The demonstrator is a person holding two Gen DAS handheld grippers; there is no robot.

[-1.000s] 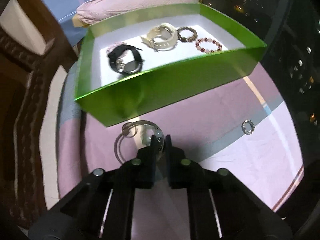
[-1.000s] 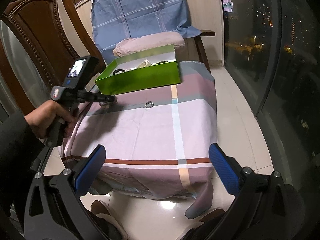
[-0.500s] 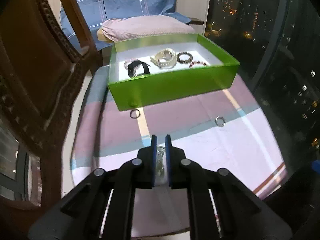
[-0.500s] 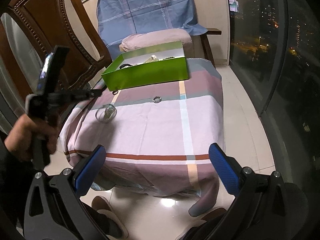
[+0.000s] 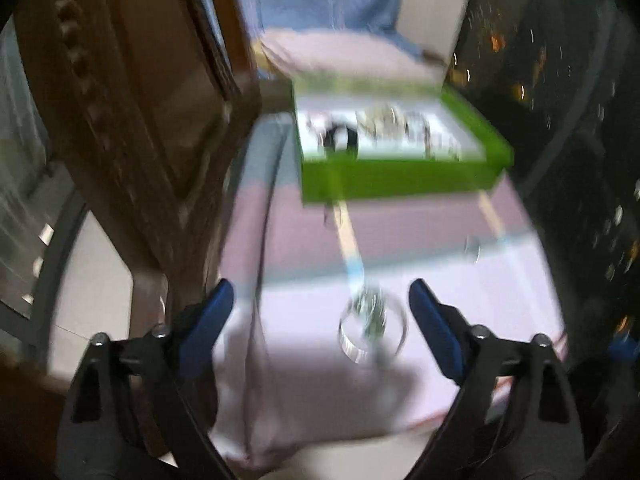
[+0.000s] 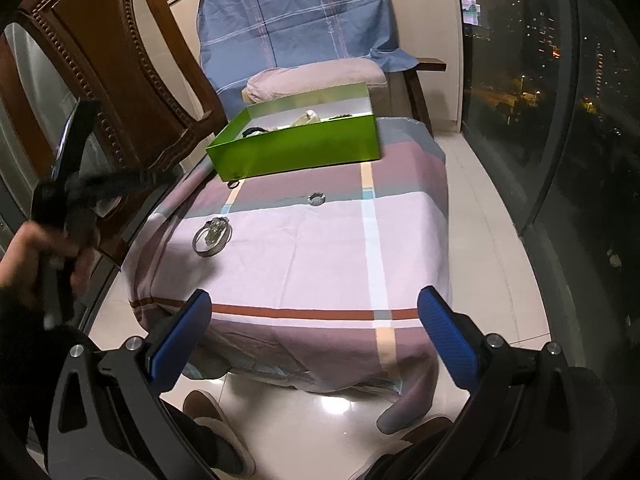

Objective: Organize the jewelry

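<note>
A silver bangle with a charm (image 6: 212, 236) lies on the checked tablecloth near its left edge; it also shows blurred in the left wrist view (image 5: 372, 326). My left gripper (image 5: 320, 320) is open and empty, held above and behind the bangle. My right gripper (image 6: 314, 330) is open and empty, held off the table's near edge. A green box (image 6: 296, 148) at the far end holds a black watch (image 5: 340, 138), a cream watch and bead bracelets. A small ring (image 6: 316, 199) lies mid-table, and another small ring (image 6: 233, 185) lies by the box's front.
A carved wooden chair (image 6: 120, 92) stands at the table's left side, close to my left gripper. A cushioned chair with a blue cloth (image 6: 296, 20) is behind the box. A glass wall (image 6: 540, 100) runs along the right. Feet in slippers (image 6: 216, 432) are below.
My left gripper has opened and let go of the bangle, which now lies on the cloth. The left gripper has pulled back towards the chair. The right gripper has barely moved.
</note>
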